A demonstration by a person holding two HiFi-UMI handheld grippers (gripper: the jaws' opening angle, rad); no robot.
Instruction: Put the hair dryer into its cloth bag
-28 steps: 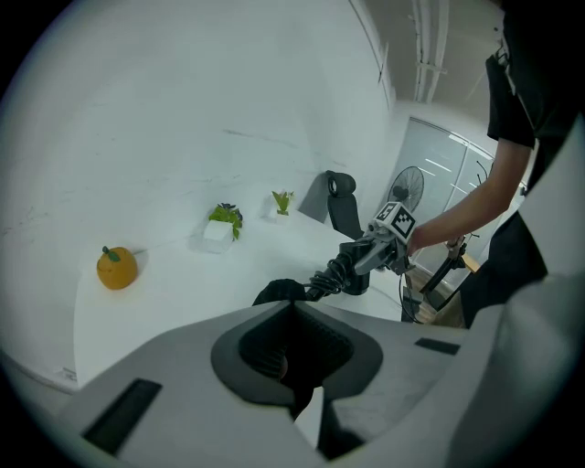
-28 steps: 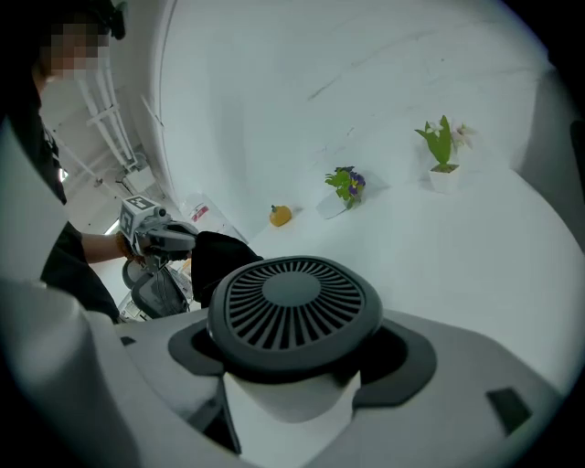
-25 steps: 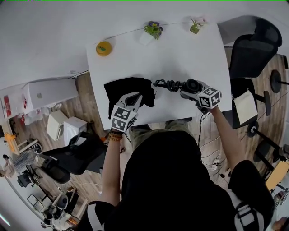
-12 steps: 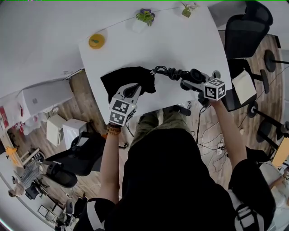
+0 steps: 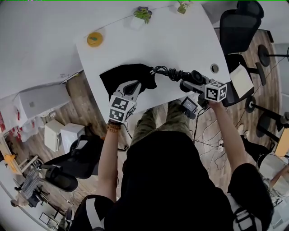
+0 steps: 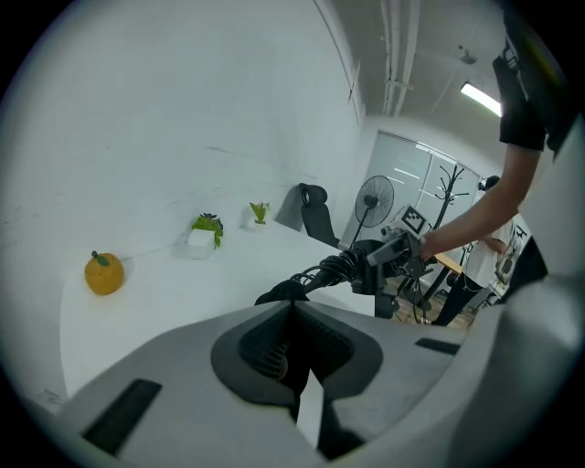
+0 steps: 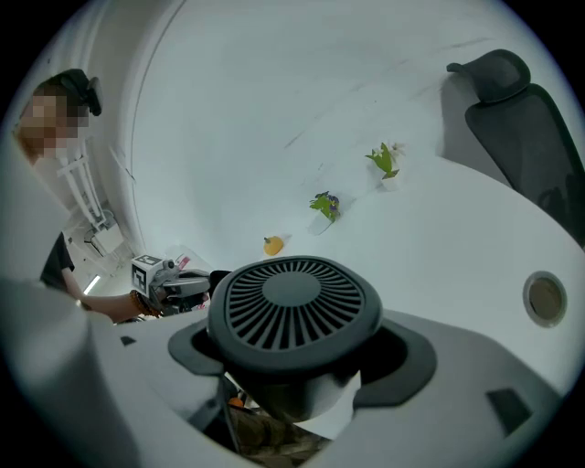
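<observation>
The black cloth bag (image 5: 128, 76) lies crumpled on the white table (image 5: 180, 40) near its front left. My left gripper (image 5: 137, 88) is shut on the bag's near edge, and the left gripper view shows black cloth (image 6: 291, 361) pinched between its jaws. My right gripper (image 5: 193, 85) is shut on the black hair dryer (image 5: 195, 77), held over the table's front edge. Its coiled cord (image 5: 168, 72) trails left to the bag. In the right gripper view the dryer's round rear grille (image 7: 292, 302) fills the gap between the jaws. The two grippers stand apart.
An orange fruit-shaped object (image 5: 94, 39) and two small potted plants (image 5: 142, 13) (image 5: 182, 6) stand along the table's far side. A round cable hole (image 5: 214, 68) sits near the right edge. Black office chairs (image 5: 237, 27) (image 5: 72, 158) flank the table.
My right gripper has risen and rolled with the hair dryer, which is now off the tabletop. The left gripper has shifted slightly while still holding the bag.
</observation>
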